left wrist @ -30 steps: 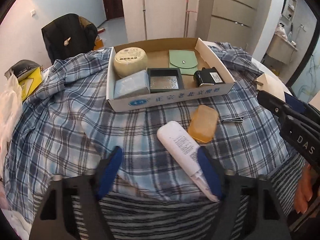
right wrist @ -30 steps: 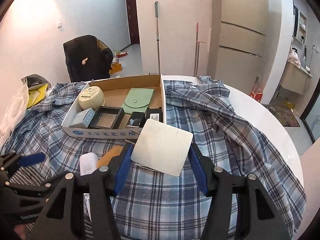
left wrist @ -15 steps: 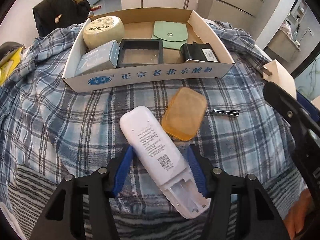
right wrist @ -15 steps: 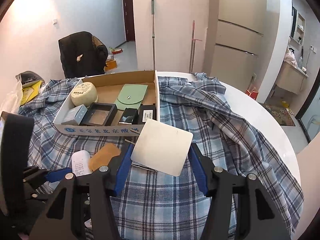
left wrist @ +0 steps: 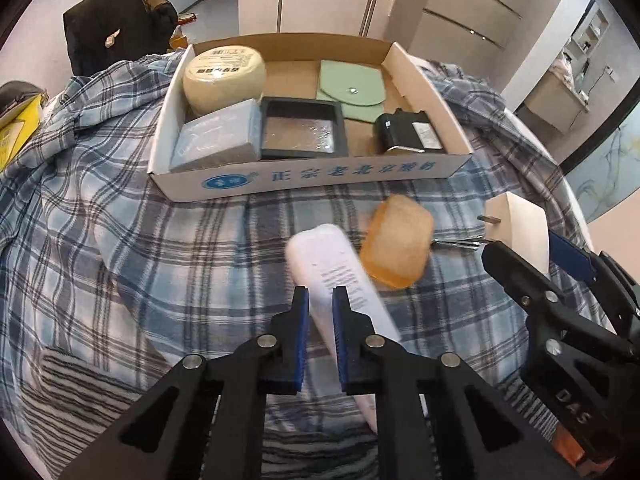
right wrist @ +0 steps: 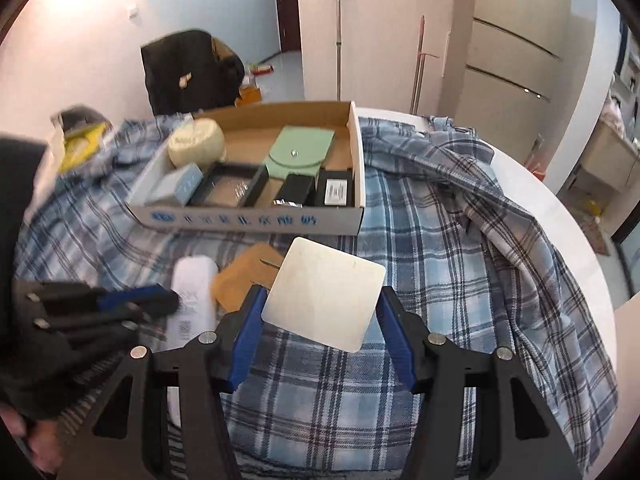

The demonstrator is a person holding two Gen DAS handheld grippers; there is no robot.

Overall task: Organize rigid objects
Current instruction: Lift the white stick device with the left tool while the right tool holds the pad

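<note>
- The white remote (left wrist: 340, 280) lies on the plaid surface (left wrist: 160, 260), near side of the cardboard box (left wrist: 312, 174); its long axis runs near-to-far, leaning left.
- The left tongs (left wrist: 320, 304) grip its near half, narrow.
- The right tongs (right wrist: 320, 312) hold a white square plate (right wrist: 326, 294).

A white remote (left wrist: 340, 276) is seen slanted on the plaid cloth, an amber soap bar (left wrist: 398, 246) just beside it; a white square plate (right wrist: 326, 294) is held tilted; the cardboard box (left wrist: 320, 176) is already partly filled
</note>
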